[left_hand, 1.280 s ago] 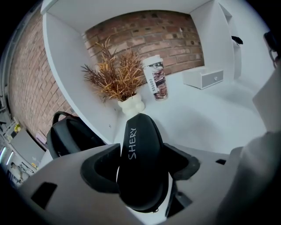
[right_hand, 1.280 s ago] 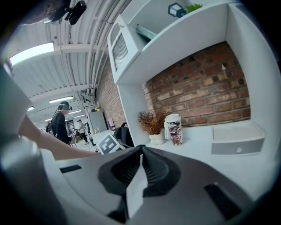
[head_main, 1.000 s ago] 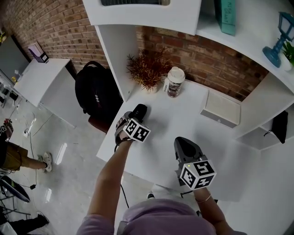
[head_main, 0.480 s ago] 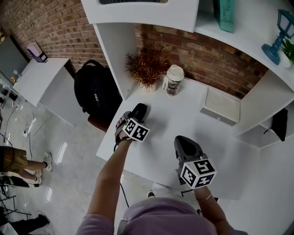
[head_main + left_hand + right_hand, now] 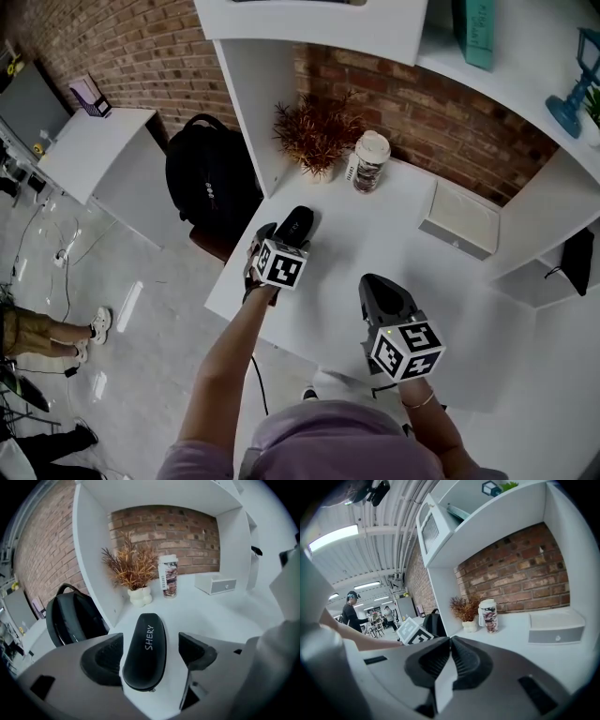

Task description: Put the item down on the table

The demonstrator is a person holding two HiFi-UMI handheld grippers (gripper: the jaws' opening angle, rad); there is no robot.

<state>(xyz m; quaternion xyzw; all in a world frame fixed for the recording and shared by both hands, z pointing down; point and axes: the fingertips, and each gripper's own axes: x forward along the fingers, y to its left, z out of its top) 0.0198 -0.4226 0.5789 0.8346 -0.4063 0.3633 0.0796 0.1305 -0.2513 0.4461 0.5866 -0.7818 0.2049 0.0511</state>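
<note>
A black oblong case printed "SHERY" lies flat on the white table, near its left edge. My left gripper straddles it and its jaws are opening. The case sits between the pads with a clear gap on the right side, so nothing presses on it. In the head view the left gripper points toward the back wall, its marker cube just behind the case. My right gripper hovers over the table's front part, shut and empty, its pads meeting.
At the back of the table stand a dried plant in a white vase, a lidded coffee cup and a flat white box. A black backpack sits off the table's left side. A shelf wall rises beside the plant.
The head view has shifted a little. A bit more of the case shows ahead of the left gripper. The right gripper has stayed where it was.
</note>
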